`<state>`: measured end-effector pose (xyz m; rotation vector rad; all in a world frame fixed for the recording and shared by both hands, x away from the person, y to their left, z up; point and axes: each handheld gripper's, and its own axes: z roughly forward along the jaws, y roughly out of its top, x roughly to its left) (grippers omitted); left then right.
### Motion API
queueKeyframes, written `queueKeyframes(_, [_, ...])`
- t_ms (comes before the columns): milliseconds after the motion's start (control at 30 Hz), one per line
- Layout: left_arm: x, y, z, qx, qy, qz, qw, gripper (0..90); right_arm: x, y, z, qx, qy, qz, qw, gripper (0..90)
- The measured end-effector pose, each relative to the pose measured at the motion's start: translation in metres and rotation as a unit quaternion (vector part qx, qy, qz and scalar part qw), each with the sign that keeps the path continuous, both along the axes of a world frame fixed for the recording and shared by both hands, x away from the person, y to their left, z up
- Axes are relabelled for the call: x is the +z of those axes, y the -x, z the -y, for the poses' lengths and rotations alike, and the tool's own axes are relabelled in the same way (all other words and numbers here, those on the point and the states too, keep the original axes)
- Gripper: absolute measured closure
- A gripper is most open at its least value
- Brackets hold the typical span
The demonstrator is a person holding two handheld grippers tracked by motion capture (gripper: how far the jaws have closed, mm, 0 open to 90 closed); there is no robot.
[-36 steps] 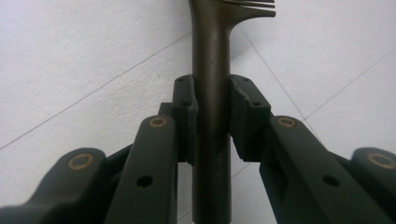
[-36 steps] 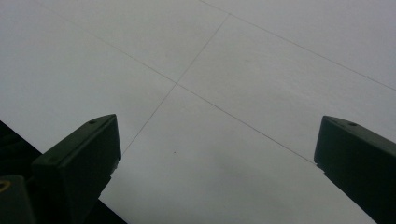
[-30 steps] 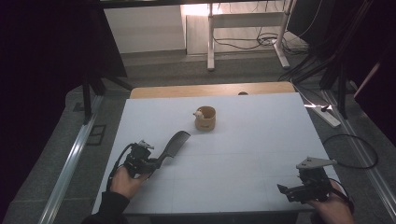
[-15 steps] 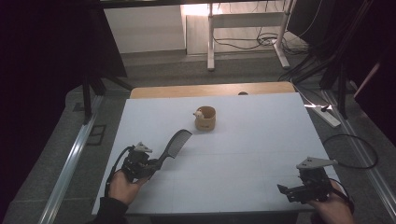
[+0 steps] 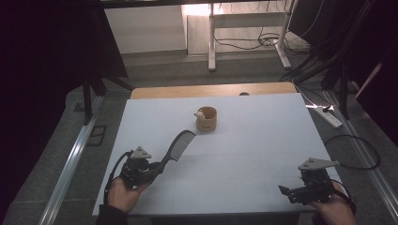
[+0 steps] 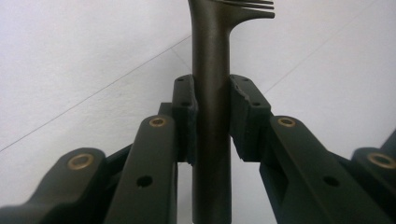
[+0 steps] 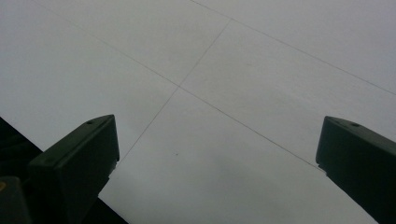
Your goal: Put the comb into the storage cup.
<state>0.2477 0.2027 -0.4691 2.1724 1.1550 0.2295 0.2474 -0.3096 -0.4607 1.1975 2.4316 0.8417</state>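
A dark comb (image 5: 177, 146) sticks out from my left gripper (image 5: 157, 168) at the table's near left, its toothed head pointing toward the far right. In the left gripper view the jaws are shut on the comb's handle (image 6: 211, 46), with my left gripper (image 6: 212, 91) pressing both pads against it. A tan cup (image 5: 206, 119) stands near the middle of the white table (image 5: 263, 136), beyond the comb's tip, with a small pale thing at its rim. My right gripper (image 5: 287, 191) rests at the near right, and in its own view my right gripper (image 7: 219, 135) is open over bare table.
A strip of wooden tabletop (image 5: 211, 90) runs along the far edge. A cable (image 5: 352, 150) loops on the floor to the right, beside a power strip (image 5: 326, 115). Metal desk legs (image 5: 212, 42) stand on the floor beyond the table.
My left gripper has shifted slightly with the comb still in its jaws, and the comb's head has tipped up a little. The right gripper has kept still.
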Motion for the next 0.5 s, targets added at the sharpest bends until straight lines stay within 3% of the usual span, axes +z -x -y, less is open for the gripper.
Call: queueKeyframes(500, [0.005,0.016,0.006,-0.015,0.031,0.009,0.9994,72.2,0.001,0.001,0.000,0.001,0.000,0.003,1.0000,0.0])
